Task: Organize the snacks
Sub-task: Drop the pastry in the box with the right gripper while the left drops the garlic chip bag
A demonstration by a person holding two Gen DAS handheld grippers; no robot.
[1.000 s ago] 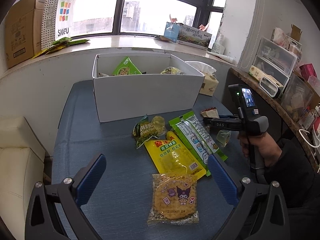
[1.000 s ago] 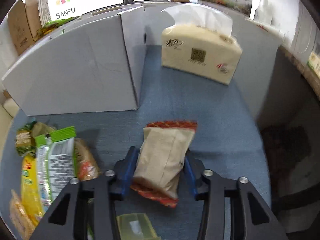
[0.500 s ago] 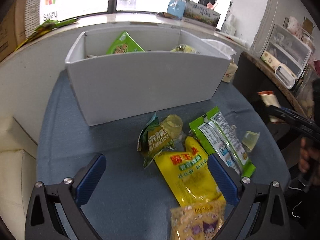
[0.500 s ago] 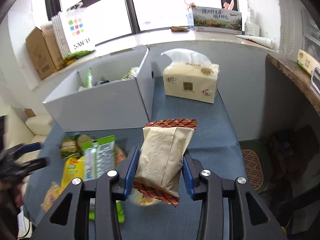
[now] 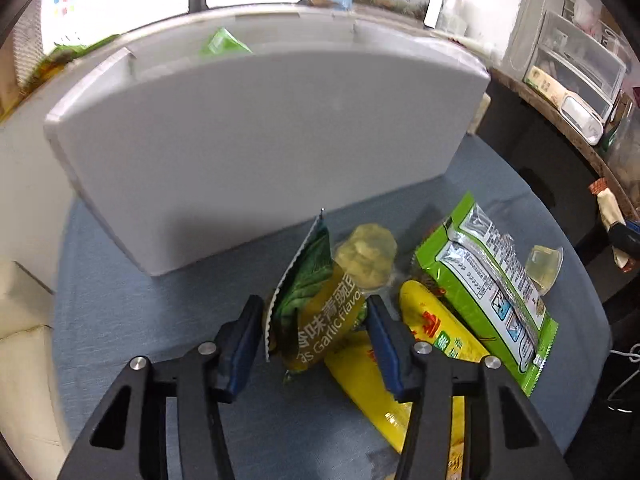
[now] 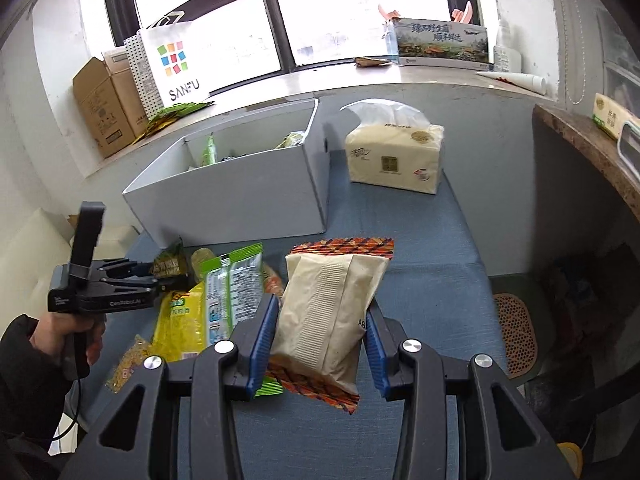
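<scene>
- Two snack packets are gripped: a green garlic-flavour packet, on the blue table, is pinched by the just-narrowed left gripper.
- A beige packet is clamped by the right gripper, near the white box.

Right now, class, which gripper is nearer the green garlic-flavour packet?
Left. The left gripper straddles the green garlic-flavour packet; the right gripper, holding the beige snack packet, is off to the side.
</scene>
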